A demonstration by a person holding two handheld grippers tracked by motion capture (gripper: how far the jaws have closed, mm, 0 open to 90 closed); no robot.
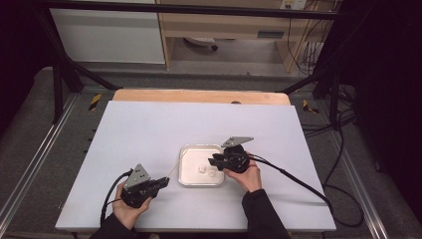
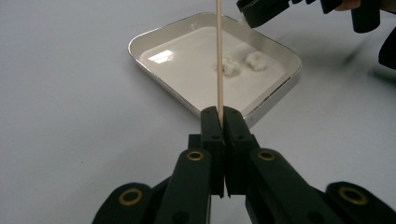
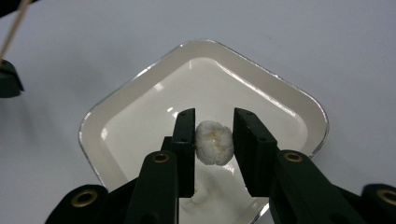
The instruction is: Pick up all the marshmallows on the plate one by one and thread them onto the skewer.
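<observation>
A white tray (image 1: 185,152) with a silver rim sits mid-table and holds two white fluffy balls (image 1: 202,169). In the left gripper view my left gripper (image 2: 223,114) is shut on a thin wooden skewer (image 2: 218,56) that points up over the tray (image 2: 159,42) toward the balls (image 2: 229,65). The high view shows that gripper (image 1: 165,180) just left of the tray. My right gripper (image 1: 213,160) hovers over the tray's right side. In the right gripper view it (image 3: 215,116) stands open, with one ball (image 3: 214,142) framed between the jaws above the tray (image 3: 140,88).
The tray rests on a white table cover (image 1: 149,129), with a wooden edge (image 1: 199,96) at the far side. Black cables (image 1: 298,179) trail from both grippers across the table. A black frame and metal rails surround the table.
</observation>
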